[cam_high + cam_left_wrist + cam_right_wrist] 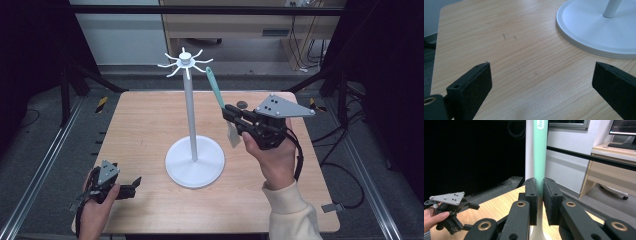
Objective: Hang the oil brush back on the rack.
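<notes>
A white stand rises from the middle of the table (145, 120): round base (195, 161), thin pole (190, 110) and a crown of hooks (185, 62). Just right of the pole, my right gripper (229, 114) is shut on a utensil. Its teal handle (216, 89) points up toward the hooks and its pale head (233, 134) hangs below the jaws. In the right gripper view the jaws pinch the teal handle (540, 150), with the pole (529, 150) right behind. My left gripper (134, 184) rests low at the table's front left, open and holding nothing, with the base (599, 32) ahead to its right.
A small dark object (242, 104) lies near the table's far edge. Black frame bars and rails flank the table, and a wooden desk (240, 25) stands behind. Cables trail on the floor at the right. Bare wood (499, 37) lies in front of the left gripper.
</notes>
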Available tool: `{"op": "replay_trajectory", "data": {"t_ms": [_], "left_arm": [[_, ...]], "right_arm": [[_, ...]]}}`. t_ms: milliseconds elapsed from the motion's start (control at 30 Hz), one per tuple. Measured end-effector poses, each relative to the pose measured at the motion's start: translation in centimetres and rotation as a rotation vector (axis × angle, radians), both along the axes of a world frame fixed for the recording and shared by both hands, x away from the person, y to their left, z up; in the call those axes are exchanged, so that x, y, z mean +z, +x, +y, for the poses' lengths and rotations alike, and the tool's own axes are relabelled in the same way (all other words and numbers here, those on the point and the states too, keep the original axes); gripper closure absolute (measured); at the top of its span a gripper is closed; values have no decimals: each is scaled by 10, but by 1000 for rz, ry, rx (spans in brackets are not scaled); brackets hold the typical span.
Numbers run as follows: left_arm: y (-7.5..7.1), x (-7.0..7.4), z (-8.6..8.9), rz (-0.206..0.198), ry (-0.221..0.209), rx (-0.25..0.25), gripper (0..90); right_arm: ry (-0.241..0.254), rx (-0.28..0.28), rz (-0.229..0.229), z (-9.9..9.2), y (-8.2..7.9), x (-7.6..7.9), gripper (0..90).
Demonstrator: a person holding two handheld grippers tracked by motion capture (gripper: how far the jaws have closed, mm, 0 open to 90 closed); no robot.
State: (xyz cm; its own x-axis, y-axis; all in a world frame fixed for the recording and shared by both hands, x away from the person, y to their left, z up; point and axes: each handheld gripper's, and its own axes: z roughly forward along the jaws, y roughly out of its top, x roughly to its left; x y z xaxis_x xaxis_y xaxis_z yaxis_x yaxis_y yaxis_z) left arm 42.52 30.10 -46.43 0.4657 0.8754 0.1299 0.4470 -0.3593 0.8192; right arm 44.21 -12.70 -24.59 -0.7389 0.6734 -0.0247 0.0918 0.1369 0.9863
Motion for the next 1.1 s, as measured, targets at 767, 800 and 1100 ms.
{"op": "replay_trajectory", "data": {"t_ms": [767, 800, 1100], "left_arm": [[-1, 0, -1, 3, 0, -4, 23], [-1, 0, -1, 2, 0, -4, 22], [-1, -1, -1, 4, -2, -3, 22]], "right_arm": [[19, 24, 37, 18, 16, -11, 824], [21, 24, 38, 19, 17, -11, 824], [28, 20, 33, 21, 20, -14, 824]]}}
